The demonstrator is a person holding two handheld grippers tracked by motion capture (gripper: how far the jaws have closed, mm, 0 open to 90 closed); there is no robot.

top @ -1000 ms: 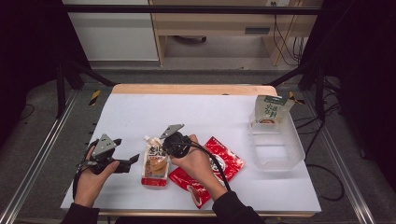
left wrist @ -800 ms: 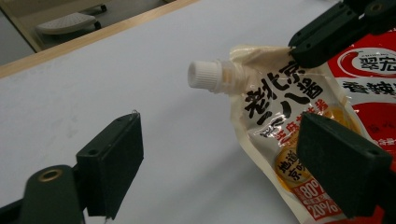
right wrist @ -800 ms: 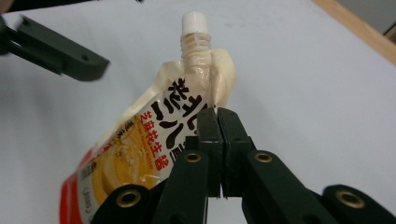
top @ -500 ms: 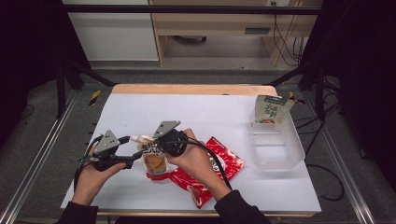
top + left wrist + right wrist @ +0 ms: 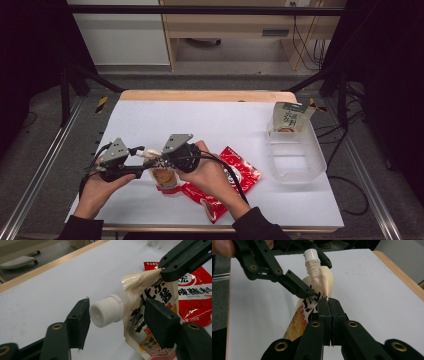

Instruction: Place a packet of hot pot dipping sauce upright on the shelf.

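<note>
A cream spout pouch (image 5: 164,176) with black lettering and a white ribbed screw cap (image 5: 107,310) hangs tilted just above the white table (image 5: 210,120). My right gripper (image 5: 328,302) is shut on the pouch's upper edge beside the spout, and it also comes in from the top right as the right gripper (image 5: 183,258). My left gripper (image 5: 117,317) straddles the cap. Its jaws have just been closing. One pad is almost at the cap's end and the other stands in front of the pouch body, so the cap is not squeezed. From above, the left gripper (image 5: 146,160) meets the right gripper (image 5: 162,161) at the pouch.
Red sachets (image 5: 230,177) lie under and to the right of the pouch. A clear plastic tub (image 5: 297,160) stands at the right with a green-and-white pouch (image 5: 290,117) leaning at its far end. The table's wooden far edge (image 5: 210,95) runs across the back.
The right gripper has lifted the pouch off the table. The left gripper has come in from the left, and its jaws have narrowed around the cap.
</note>
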